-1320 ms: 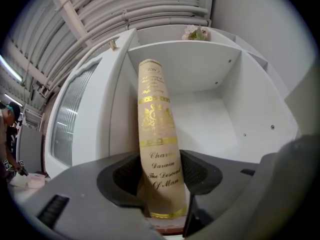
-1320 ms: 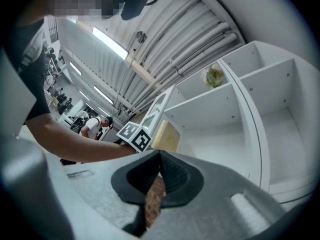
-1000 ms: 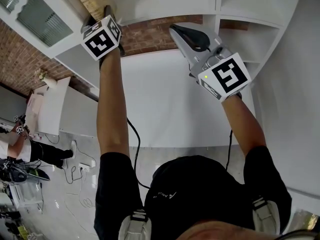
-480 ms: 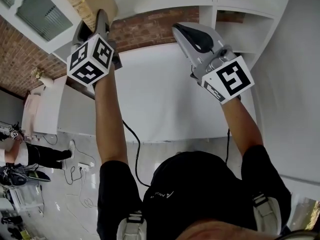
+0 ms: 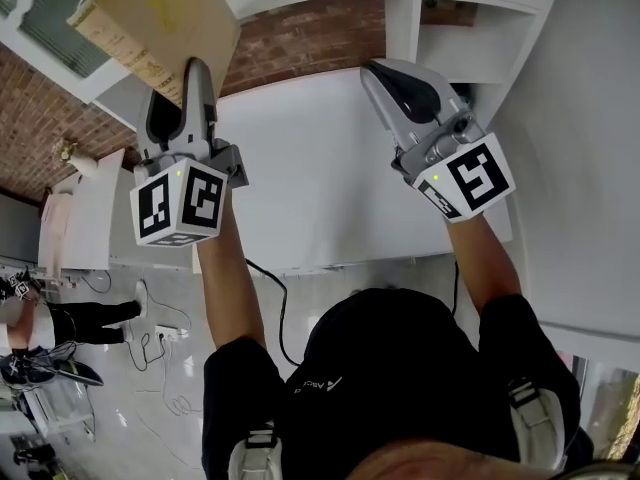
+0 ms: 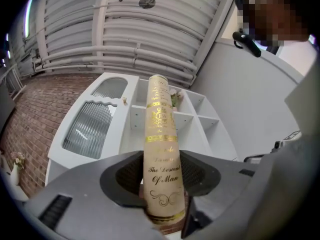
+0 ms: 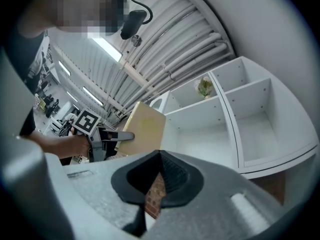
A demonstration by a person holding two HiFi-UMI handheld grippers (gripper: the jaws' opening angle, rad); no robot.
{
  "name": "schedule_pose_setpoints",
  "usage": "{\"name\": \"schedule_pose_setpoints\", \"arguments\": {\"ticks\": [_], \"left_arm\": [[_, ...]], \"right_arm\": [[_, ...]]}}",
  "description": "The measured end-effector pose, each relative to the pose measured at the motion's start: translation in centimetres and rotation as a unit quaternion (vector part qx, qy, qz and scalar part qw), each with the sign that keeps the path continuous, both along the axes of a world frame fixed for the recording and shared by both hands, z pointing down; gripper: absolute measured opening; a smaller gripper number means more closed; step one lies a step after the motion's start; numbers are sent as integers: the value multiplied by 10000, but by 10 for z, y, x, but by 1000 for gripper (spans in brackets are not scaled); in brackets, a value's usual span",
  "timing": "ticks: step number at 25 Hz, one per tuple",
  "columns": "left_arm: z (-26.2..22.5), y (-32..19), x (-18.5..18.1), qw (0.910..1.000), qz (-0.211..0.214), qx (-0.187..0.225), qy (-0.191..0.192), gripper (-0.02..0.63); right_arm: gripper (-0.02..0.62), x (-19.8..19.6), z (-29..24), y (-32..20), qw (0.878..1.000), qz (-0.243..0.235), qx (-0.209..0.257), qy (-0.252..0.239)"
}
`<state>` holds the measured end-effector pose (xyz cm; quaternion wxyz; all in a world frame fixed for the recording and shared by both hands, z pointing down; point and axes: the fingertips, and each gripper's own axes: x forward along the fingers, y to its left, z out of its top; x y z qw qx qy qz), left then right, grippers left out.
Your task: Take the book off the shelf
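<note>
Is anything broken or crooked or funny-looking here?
Nothing looks broken or spilled. The only thing away from its usual spot is the tan book. It is out in front of the white shelf, tilted in the air, clamped in the left gripper. The right gripper is shut and empty.

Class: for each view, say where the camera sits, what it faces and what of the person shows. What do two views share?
Head view: on the person's head, facing steeply down; both arms, torso, left tongs and right tongs show.
Left gripper view: on the left tongs, looking along its jaws clamped on the book, toward the ceiling; the person's head shows.
Right gripper view: on the right tongs, past its closed, empty jaws toward the white shelf; the left forearm shows.
Shared: both gripper views show the book and shelf.
</note>
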<state>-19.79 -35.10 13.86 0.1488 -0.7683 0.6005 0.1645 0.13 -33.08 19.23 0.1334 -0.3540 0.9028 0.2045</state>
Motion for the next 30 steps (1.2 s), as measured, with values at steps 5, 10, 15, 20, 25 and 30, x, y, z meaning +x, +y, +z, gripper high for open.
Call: {"name": "schedule_pose_setpoints", "arguments": {"ticks": [5, 10, 15, 20, 25, 30], "left_arm": [[20, 47, 16, 9998, 184, -43, 35, 186], [46, 78, 23, 9995, 273, -67, 133, 186], [65, 97, 30, 9995, 257, -34, 160, 186], [79, 107, 37, 9994, 288, -67, 194, 186], [84, 108, 36, 9994, 260, -134, 172, 187], [83, 108, 37, 9995, 236, -182, 134, 186]], "right_arm": [[2, 8, 10, 22, 10000, 58, -17, -37], [2, 6, 23, 42, 9999, 83, 66, 69], [2, 5, 43, 51, 9997, 120, 58, 187], [0, 14, 62, 52, 9996, 216, -134, 141], [0, 18, 74, 52, 9990, 244, -327, 155], [0, 17, 71, 54, 9990, 236, -344, 137]]}}
